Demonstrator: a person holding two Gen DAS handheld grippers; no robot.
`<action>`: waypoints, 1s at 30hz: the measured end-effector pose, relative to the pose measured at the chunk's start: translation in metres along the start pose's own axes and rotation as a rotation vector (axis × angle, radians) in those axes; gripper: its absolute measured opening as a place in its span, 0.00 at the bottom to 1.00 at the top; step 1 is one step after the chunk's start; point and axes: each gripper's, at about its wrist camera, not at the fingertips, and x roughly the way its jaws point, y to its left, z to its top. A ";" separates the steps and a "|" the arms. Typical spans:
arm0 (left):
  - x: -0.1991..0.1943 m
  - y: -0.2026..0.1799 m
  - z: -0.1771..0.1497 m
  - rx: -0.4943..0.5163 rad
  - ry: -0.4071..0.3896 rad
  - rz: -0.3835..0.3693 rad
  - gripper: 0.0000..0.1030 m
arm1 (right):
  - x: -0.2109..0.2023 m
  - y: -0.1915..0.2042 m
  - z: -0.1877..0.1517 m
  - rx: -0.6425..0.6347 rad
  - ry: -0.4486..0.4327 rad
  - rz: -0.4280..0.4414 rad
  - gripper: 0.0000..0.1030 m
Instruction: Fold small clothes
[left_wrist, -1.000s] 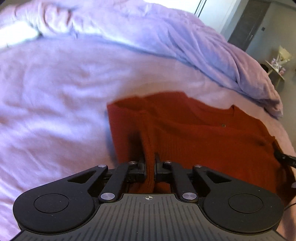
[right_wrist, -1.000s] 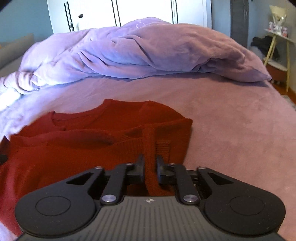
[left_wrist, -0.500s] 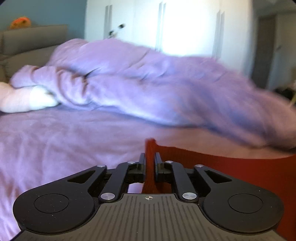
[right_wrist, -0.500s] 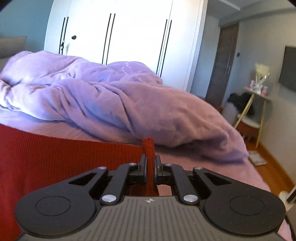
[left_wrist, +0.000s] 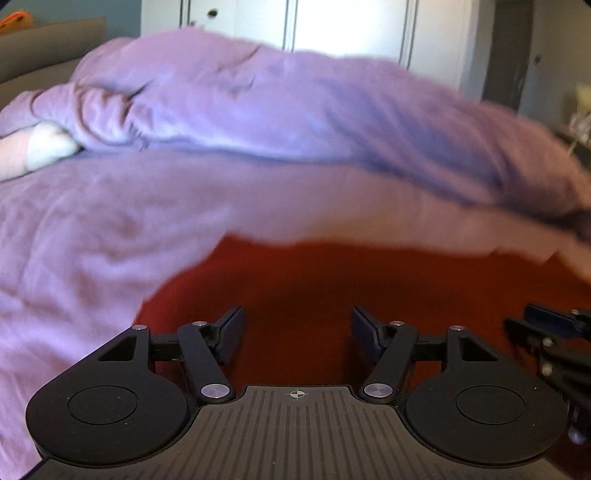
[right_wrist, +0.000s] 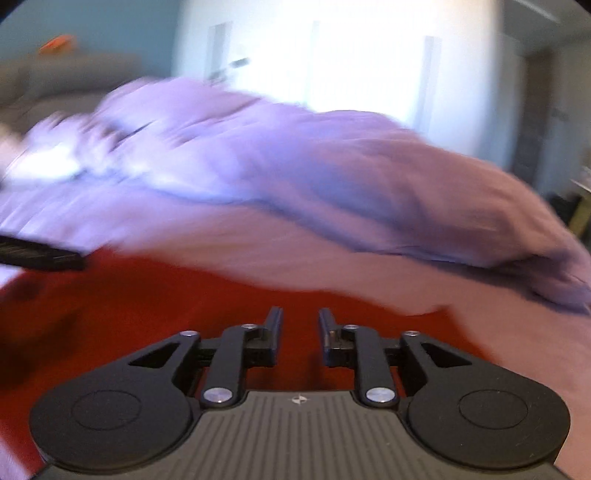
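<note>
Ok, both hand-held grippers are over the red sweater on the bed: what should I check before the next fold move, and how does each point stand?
1. Left hand-held gripper open, nothing between the fingers: ok.
2. Right hand-held gripper open, nothing between the fingers: ok.
3. Red sweater lying on the purple bedsheet: ok.
4. Fold neat, edges aligned: cannot tell, both views are blurred and too close.
5. Bunched duvet apart from the sweater: ok.
</note>
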 end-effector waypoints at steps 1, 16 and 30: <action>0.005 0.003 -0.004 0.013 0.012 0.015 0.63 | 0.005 0.010 -0.005 -0.032 0.024 0.031 0.21; -0.026 0.086 -0.025 -0.070 0.050 0.132 0.78 | -0.033 -0.084 -0.047 0.083 0.039 -0.124 0.28; -0.101 0.123 -0.056 -0.244 0.135 -0.058 0.75 | -0.117 -0.112 -0.095 0.314 0.232 -0.297 0.34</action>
